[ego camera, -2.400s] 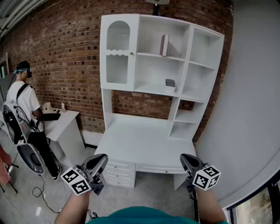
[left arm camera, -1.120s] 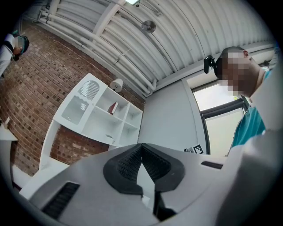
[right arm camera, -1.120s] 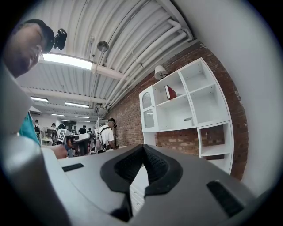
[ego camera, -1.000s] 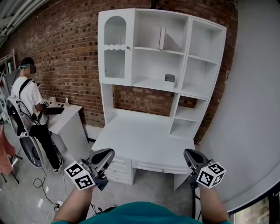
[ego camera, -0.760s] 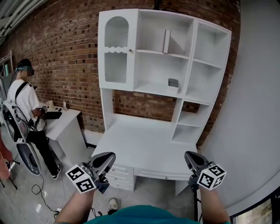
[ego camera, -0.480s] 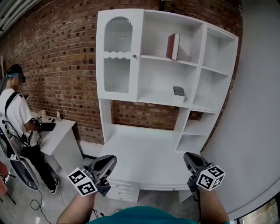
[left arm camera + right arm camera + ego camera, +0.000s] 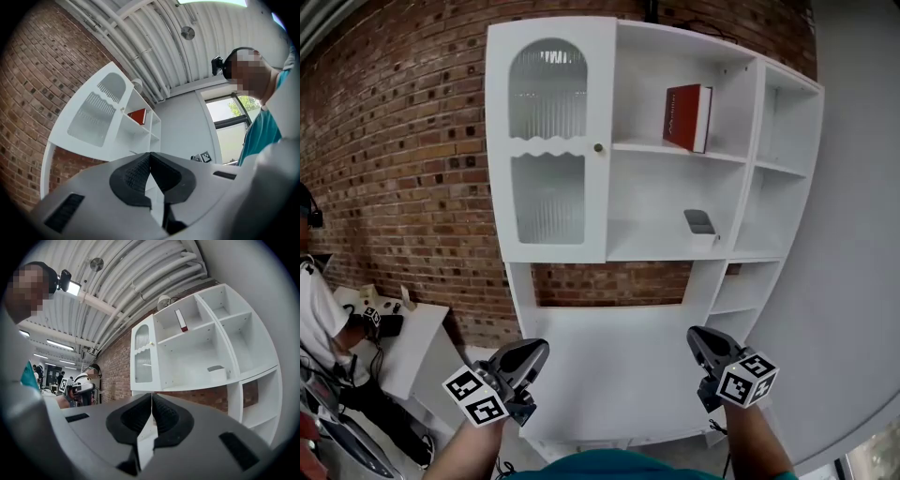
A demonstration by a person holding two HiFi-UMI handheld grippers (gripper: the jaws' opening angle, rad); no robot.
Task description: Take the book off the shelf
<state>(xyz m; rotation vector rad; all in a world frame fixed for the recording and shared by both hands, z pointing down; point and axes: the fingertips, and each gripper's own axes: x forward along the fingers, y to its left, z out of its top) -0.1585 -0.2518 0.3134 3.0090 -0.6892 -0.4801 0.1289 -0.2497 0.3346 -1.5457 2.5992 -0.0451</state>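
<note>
Left gripper (image 7: pixel 534 351): held low at the lower left of the head view; the jaws are pressed together and nothing is between them.
Right gripper (image 7: pixel 701 339): held low at the lower right; the jaws are likewise closed and empty.
Change: the white shelf unit (image 7: pixel 605 141) now fills far more of the head view than it did a moment ago. The floor and the drawers have dropped out at the bottom edge, and both grippers have been kept at the same low height.
Meaning: the unit has been approached, but no reach is judged to have begun. The jaws would have to be parted and one gripper raised well up.
Desktop (image 7: pixel 609 366): white and bare, seen just beyond the grippers at lower centre.
Grey tray (image 7: pixel 697 221): set on the middle shelf, right of centre.
Book (image 7: pixel 685 116): red, standing upright on the top shelf at the upper right of the frame, well apart from both grippers.
Cabinet door (image 7: pixel 547 187): ribbed glass, closed, at upper left of the unit.
Room: a brick wall (image 7: pixel 394 187) is seen behind, a plain grey wall (image 7: pixel 862 234) at right, and a person (image 7: pixel 314 309) at a side table (image 7: pixel 403 337) at far lower left.
</note>
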